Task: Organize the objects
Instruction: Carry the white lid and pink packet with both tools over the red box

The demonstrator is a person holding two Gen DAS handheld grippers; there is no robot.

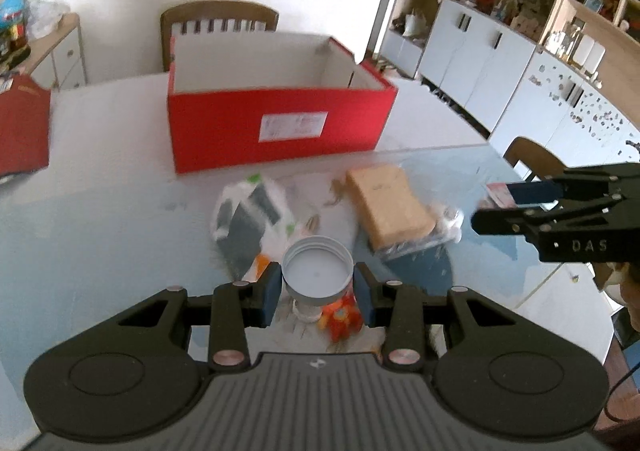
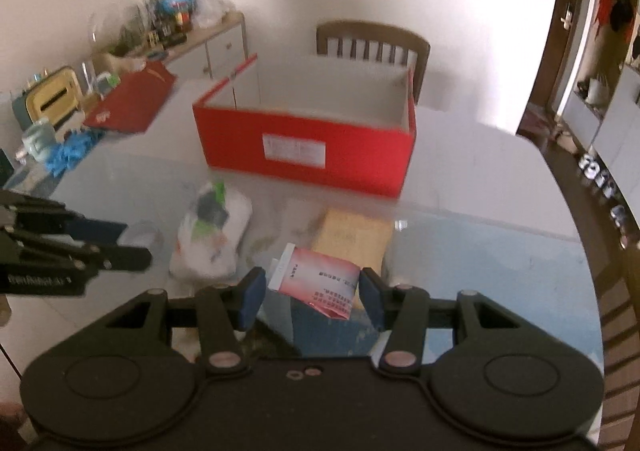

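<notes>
Left gripper clamped white jar lid; right gripper pinched red-white packet, both above glass table, short of red box. Risk: thin packet slipping, lid twisting out before box.

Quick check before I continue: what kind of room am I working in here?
Most likely a home dining room: a glass-topped table with a wooden dining chair behind it, a white cabinet wall with cluttered shelves, and a sideboard holding household odds and ends.
</notes>
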